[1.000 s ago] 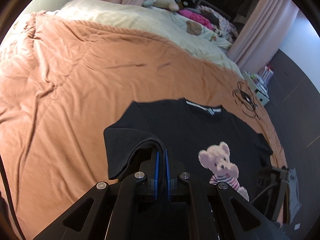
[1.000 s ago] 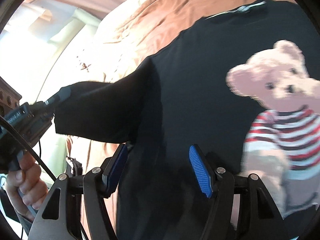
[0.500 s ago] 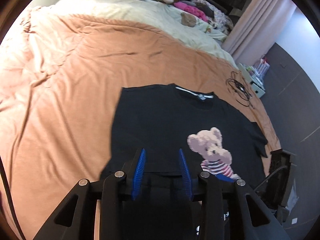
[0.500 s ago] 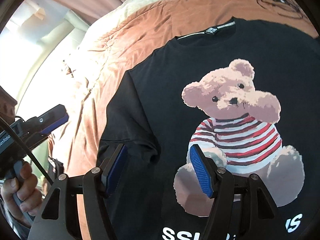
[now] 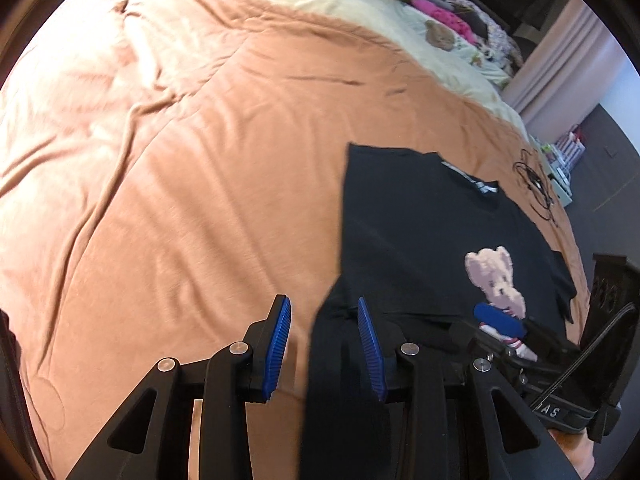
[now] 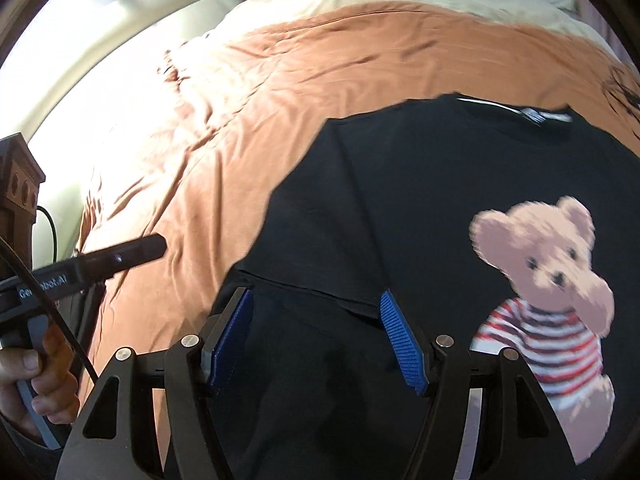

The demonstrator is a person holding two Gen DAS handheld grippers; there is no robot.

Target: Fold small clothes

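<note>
A black T-shirt (image 5: 420, 224) with a teddy bear print (image 5: 496, 280) lies face up on the orange bedspread (image 5: 200, 160). Its left sleeve is folded in over the body (image 6: 320, 240). My left gripper (image 5: 324, 340) is open and empty, over the shirt's left edge. My right gripper (image 6: 316, 336) is open and empty, low over the folded sleeve's hem; it also shows in the left wrist view (image 5: 500, 320), near the bear. The shirt (image 6: 460, 184) and bear (image 6: 548, 280) fill the right wrist view.
A cream blanket (image 5: 320, 4) with soft toys and pink clothes (image 5: 440, 16) lies at the bed's far end. A black cable (image 5: 536, 184) lies on the bedspread beyond the collar. Dark floor and a small shelf (image 5: 564, 156) are to the right.
My left gripper let go of the left sleeve, which now lies folded on the shirt, then opened and swung left. My right gripper drew back from the shirt, still open.
</note>
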